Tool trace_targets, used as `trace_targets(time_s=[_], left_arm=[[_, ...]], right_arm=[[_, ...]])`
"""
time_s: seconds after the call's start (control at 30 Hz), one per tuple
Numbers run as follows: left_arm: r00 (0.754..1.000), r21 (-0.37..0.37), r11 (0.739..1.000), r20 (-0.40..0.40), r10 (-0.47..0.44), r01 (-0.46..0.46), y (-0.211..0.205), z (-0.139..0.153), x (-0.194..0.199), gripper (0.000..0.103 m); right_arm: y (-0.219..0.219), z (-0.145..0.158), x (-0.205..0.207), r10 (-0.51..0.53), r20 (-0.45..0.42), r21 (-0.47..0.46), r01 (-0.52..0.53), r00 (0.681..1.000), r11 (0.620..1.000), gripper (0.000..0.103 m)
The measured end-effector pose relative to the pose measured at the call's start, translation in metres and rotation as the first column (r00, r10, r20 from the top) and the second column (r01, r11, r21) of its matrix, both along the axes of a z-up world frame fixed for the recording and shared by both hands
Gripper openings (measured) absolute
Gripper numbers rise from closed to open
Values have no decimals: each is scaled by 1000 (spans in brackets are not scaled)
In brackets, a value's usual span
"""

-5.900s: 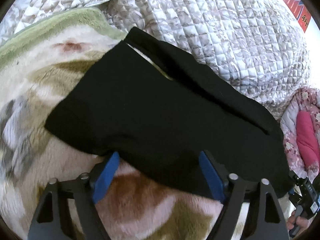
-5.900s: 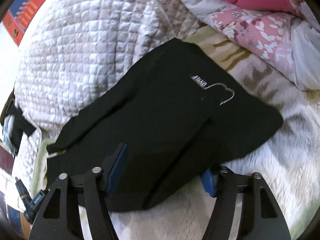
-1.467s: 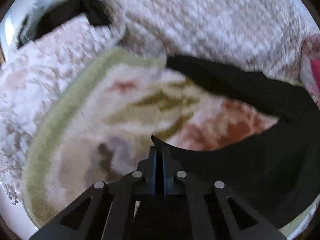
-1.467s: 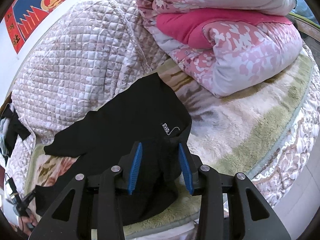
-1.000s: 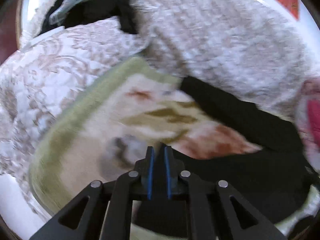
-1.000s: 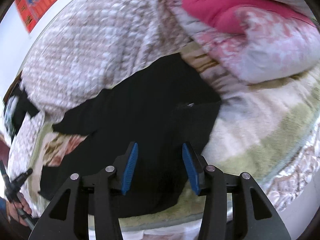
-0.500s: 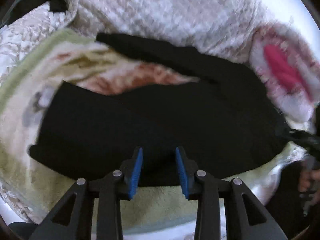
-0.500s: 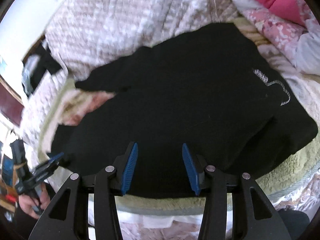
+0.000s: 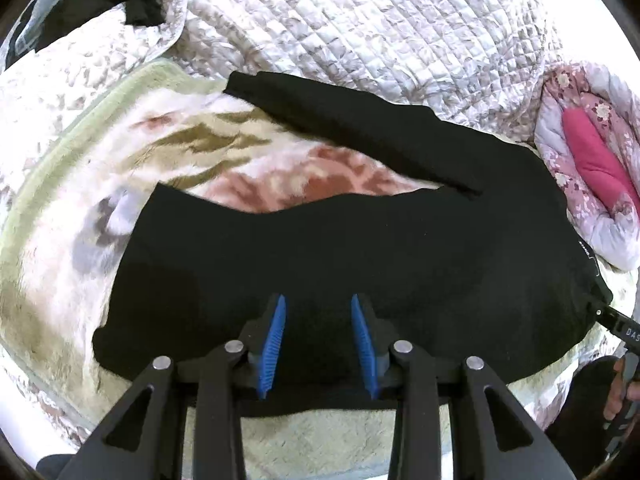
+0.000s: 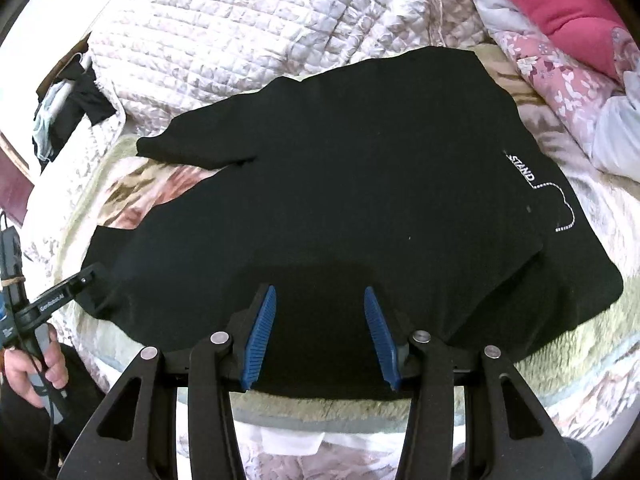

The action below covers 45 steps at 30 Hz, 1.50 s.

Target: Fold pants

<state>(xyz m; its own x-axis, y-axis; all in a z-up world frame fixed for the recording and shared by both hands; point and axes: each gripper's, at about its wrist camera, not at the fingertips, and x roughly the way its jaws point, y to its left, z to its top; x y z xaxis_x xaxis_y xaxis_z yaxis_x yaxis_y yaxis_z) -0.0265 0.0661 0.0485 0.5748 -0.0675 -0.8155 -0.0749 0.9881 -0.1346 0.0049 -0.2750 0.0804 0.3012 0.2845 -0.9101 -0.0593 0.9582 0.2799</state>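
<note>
A quilt (image 9: 380,40) is heaped at 12 o'clock, a pink floral duvet (image 10: 568,52) at 2 o'clock, and dark clothes (image 10: 72,112) are seen at 10 o'clock. The black pants (image 10: 360,168) are spread on a plush blanket (image 9: 132,160) on the bed, legs apart. Both the left gripper (image 9: 318,340) and the right gripper (image 10: 318,336) are held over the near edge, jaws apart, nothing clamped. "STAND" (image 10: 522,168) is printed at 3 o'clock, beside a dotted line.
</note>
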Motion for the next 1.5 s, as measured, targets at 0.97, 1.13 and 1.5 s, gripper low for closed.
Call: trace_targets(time_s=[0.97, 1.13, 1.5], left_arm=[[978, 94, 977, 66, -200, 194, -42, 23, 194, 56], [979, 108, 976, 46, -197, 191, -41, 7, 251, 61], [979, 175, 965, 11, -202, 197, -59, -53, 302, 74]], right_arm=[[4, -22, 183, 278, 68, -144, -266, 958, 953, 66], [2, -44, 239, 328, 50, -194, -313, 943, 930, 66], [11, -107, 311, 411, -55, -239, -412, 910, 879, 64]])
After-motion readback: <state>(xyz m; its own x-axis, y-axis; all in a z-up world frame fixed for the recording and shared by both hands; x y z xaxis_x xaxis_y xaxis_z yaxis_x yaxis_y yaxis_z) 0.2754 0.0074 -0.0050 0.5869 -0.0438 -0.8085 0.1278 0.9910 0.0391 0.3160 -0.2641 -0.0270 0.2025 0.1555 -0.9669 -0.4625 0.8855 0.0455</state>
